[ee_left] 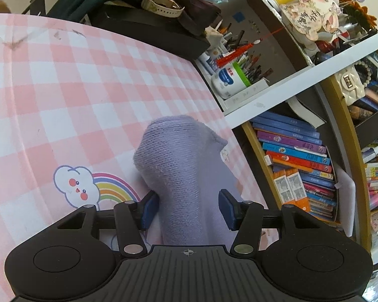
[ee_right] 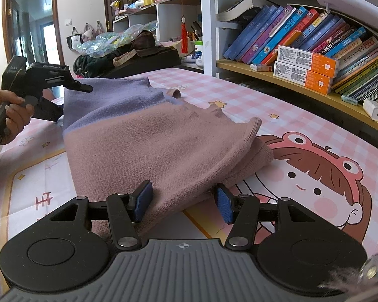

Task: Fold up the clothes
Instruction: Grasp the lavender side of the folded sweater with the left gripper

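A knit sweater [ee_right: 151, 138], purple at one end and dusty pink at the other, lies folded on the pink checked table cover [ee_right: 302, 125]. My right gripper [ee_right: 184, 196] is open at the near pink edge, its blue pads astride a fold without pressing on it. At the far purple end, a hand [ee_right: 15, 110] holds my left gripper [ee_right: 73, 102]. In the left wrist view a bunched roll of the purple sweater [ee_left: 179, 156] runs between the pads of the left gripper [ee_left: 189, 201], which stand apart and do not squeeze it.
A bookshelf [ee_right: 315, 37] packed with books and boxes runs along the table's right side. A black case [ee_right: 138, 58] piled with clothes and plastic wrap stands at the table's far end. Next to it, a pen holder [ee_left: 239, 73]. The table cover [ee_left: 63, 88] lies bare left of the sweater.
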`<state>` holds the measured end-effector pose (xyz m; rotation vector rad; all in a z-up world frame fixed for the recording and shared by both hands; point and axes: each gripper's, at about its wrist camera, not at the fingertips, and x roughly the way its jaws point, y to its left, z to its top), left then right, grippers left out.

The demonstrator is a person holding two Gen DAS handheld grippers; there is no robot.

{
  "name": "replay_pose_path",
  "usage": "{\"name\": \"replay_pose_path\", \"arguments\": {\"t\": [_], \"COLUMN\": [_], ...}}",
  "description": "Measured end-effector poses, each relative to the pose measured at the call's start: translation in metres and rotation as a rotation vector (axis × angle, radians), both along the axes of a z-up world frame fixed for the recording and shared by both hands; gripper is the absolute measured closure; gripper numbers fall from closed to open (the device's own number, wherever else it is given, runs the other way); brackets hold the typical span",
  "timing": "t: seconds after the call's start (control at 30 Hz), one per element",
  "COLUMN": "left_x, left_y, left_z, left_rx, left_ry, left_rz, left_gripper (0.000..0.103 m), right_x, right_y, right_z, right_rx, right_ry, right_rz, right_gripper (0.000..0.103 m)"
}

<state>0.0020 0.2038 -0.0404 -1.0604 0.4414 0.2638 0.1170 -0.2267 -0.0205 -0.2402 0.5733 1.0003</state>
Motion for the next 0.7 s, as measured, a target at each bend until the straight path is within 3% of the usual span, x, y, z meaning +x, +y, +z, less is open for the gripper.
{"name": "replay_pose_path", "arguments": {"t": [0.33, 0.5, 0.57, 0.63, 0.7], "left_x": [0.0024, -0.0006, -0.0013, -0.0023, -0.0032], "left_y": [-0.0040, -0.0007, 0.0008, 0.0023, 0.0042], "left_z": [0.0028, -0.0007, -0.0016, -0.0035, -0.0062], "left_rx": [0.027, -0.007, -0.013, -0.016, -0.021], "left_ry": [0.012, -0.009, -0.003, 0.010, 0.014], "left_rz": [0.004, 0.017, 0.024, 0.034, 0.032], "left_gripper": [0.054, 0.055, 0.061, 0.074, 0.078], "right_x": [0.0008, 0.0018, 0.0017, 0.0020, 0.0030], "right_y": [0.0022, 0.0045, 0.0048, 0.0056, 0.0074], "right_z": [-0.0004, -0.0005, -0.0007, -0.0009, -0.0009], "right_rx": [-0.002, -0.003, -0.003, -0.001, 0.000], "right_ry": [0.004, 0.007, 0.008, 0.011, 0.015], "right_rz": [0.002, 0.003, 0.003, 0.004, 0.006], "right_gripper": [0.050, 0.050, 0.050, 0.050, 0.050]}}
